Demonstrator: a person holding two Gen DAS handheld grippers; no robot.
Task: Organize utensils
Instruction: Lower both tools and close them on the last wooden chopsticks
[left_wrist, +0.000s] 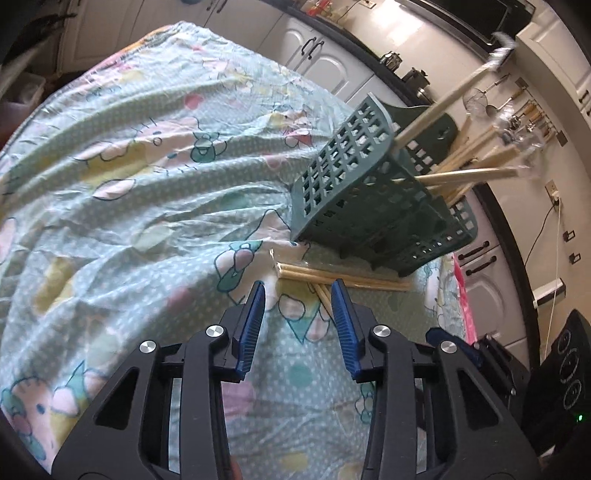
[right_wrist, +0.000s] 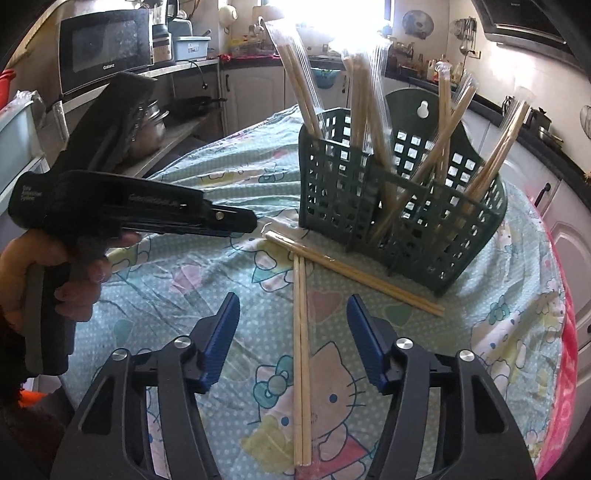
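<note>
Two wrapped pairs of chopsticks lie on the patterned tablecloth (right_wrist: 369, 424) in front of the green slotted utensil basket (right_wrist: 402, 206); one pair (right_wrist: 301, 332) runs straight toward the right-wrist camera, the other pair (right_wrist: 354, 275) lies slantwise across its far end, along the basket's near wall and just beside its base; further wrapped chopsticks (right_wrist: 364, 99) stand leaning in the basket's compartments. The right gripper (right_wrist: 293, 306) hangs over the lengthwise pair with its blue fingers spread wide, one on each side, holding nothing; bare cloth lies open to either side of the sticks. The left gripper (left_wrist: 298, 293), jaws apart and empty, points at the slanted pair's end from the side. The basket sits near the table's far right edge, where the cloth drops off toward white kitchen cabinets (right_wrist: 565, 229).
</note>
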